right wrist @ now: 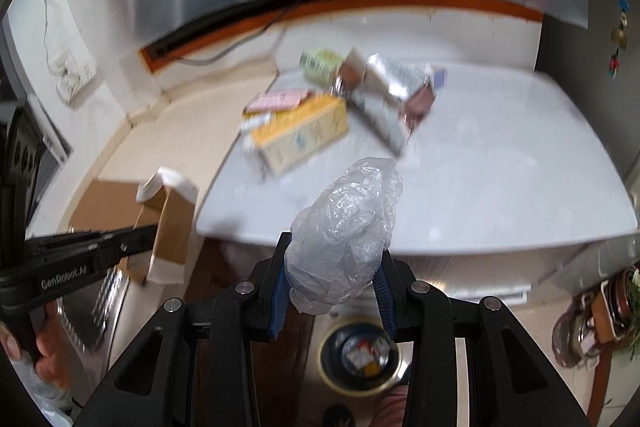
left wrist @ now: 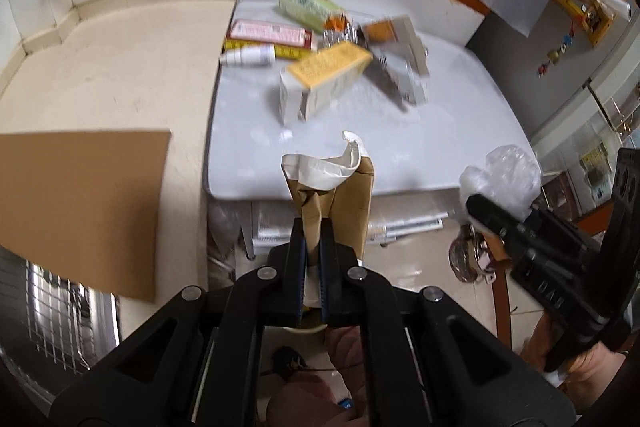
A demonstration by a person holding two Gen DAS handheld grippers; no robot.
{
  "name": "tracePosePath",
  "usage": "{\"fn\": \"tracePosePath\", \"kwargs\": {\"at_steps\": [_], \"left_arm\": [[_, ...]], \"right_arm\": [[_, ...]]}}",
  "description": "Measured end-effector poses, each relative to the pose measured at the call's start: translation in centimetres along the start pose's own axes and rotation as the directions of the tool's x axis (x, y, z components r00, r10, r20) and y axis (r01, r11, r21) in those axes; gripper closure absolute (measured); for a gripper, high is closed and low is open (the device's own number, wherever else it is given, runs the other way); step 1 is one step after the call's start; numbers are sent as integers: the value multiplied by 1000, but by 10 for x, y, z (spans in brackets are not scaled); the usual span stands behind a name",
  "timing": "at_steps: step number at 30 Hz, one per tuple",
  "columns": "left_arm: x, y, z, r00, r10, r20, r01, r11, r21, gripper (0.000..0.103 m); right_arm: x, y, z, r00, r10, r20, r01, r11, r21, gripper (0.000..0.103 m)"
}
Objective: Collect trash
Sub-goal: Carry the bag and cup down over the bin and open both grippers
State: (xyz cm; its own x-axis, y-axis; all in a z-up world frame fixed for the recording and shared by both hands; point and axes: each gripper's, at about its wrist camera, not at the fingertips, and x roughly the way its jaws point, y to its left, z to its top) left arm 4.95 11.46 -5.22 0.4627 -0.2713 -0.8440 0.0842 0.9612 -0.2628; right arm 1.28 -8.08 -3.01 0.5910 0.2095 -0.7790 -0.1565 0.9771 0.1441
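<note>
My left gripper (left wrist: 313,227) is shut on a torn brown paper package (left wrist: 340,199) with a white flap, held in front of the white table's (left wrist: 440,131) near edge. The package also shows in the right wrist view (right wrist: 168,223). My right gripper (right wrist: 334,247) is shut on a crumpled clear plastic bag (right wrist: 348,223), also seen in the left wrist view (left wrist: 502,175). A round trash bin (right wrist: 362,359) with scraps inside sits on the floor below the right gripper.
Several boxes lie at the table's far side: a yellow box (left wrist: 324,79), a green carton (left wrist: 308,5), a pink box (left wrist: 268,33), a white tube (left wrist: 248,57). A cardboard sheet (left wrist: 80,203) and a metal rack (left wrist: 52,311) are at the left.
</note>
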Motion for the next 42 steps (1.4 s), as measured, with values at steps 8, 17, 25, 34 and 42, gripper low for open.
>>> {"fn": "tracePosePath", "kwargs": {"at_steps": [8, 17, 25, 34, 42], "left_arm": [[30, -12, -27, 997, 0, -80, -1, 1000, -23, 100], [98, -27, -65, 976, 41, -215, -56, 996, -64, 100], [175, -30, -108, 945, 66, -319, -118, 982, -148, 100], [272, -10, -165, 918, 116, -380, -211, 952, -220, 100], [354, 18, -207, 902, 99, -420, -233, 931, -282, 100]], "right_arm": [[30, 4, -44, 991, 30, -133, -36, 998, -43, 67], [101, -21, -97, 945, 70, -321, -79, 997, -17, 66], [171, -51, -145, 892, 85, -443, -107, 994, -24, 66], [263, -82, -210, 832, 73, -549, -132, 989, -70, 65], [339, -89, -263, 785, 67, -616, -152, 985, -87, 65]]}}
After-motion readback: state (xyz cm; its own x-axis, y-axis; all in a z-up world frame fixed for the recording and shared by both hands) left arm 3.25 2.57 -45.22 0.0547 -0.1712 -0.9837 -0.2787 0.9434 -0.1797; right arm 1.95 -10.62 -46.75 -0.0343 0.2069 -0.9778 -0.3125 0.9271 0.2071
